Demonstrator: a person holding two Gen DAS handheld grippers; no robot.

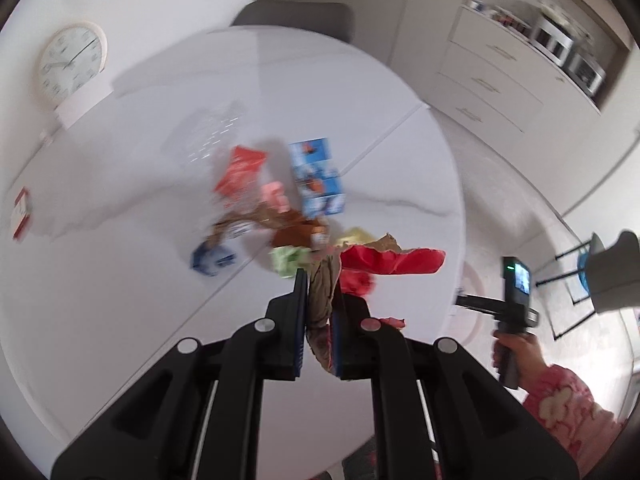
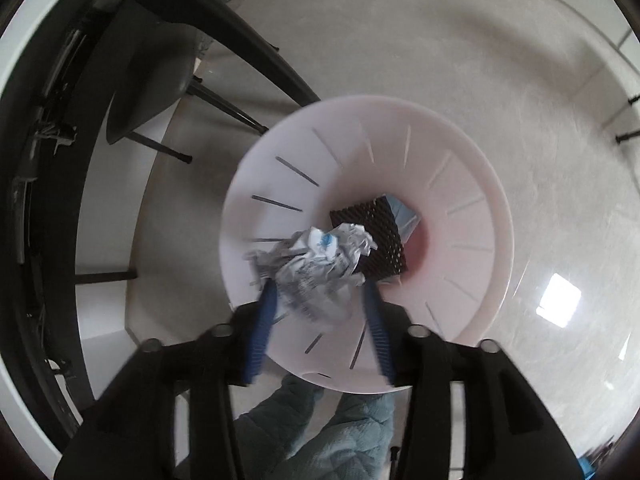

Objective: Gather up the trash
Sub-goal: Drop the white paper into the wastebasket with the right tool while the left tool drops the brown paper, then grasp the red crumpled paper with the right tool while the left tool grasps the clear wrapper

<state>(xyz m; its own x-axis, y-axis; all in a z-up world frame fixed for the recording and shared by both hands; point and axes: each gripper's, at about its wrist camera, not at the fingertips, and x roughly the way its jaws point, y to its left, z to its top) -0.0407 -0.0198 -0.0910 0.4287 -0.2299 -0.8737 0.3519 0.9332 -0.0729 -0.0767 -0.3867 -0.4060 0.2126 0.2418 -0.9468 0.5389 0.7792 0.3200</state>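
Note:
My left gripper [image 1: 319, 280] is shut on a crumpled red and brown wrapper [image 1: 384, 260] and holds it above the white round table [image 1: 120, 300]. More trash lies on the table ahead: a blue and white carton [image 1: 317, 176], a red packet [image 1: 240, 170], a blue crumpled wrapper [image 1: 212, 258], a green wad [image 1: 288, 260]. My right gripper [image 2: 320, 280] holds a crumpled silver and white wrapper [image 2: 316, 268] between its blue pads, directly over a white slotted waste bin [image 2: 460, 200]. The bin holds a black mesh piece [image 2: 372, 232].
A wall clock [image 1: 72, 65] and a small red-edged card [image 1: 22, 212] are at the left. A grey chair [image 1: 296, 20] stands behind the table. The right gripper's handle and hand [image 1: 516, 312] show past the table's right edge. A dark chair [image 2: 152, 80] stands left of the bin.

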